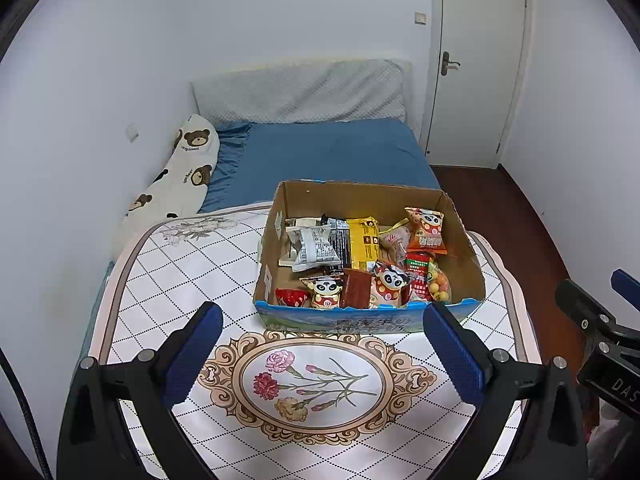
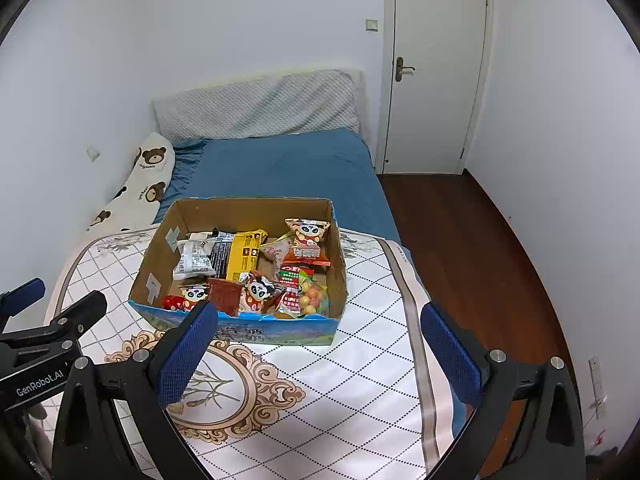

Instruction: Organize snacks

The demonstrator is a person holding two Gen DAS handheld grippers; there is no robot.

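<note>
The open brown cardboard box [image 1: 370, 280] of mixed snack packets sits on the quilted bedcover [image 1: 192, 280] straight ahead of both spread, empty grippers, left gripper [image 1: 322, 356] centred on it, right gripper [image 2: 320, 356] offset rightward

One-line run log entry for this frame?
phase: pre-grasp | left gripper: open, empty | right gripper: open, empty | snacks: in cardboard box on patterned mat
</note>
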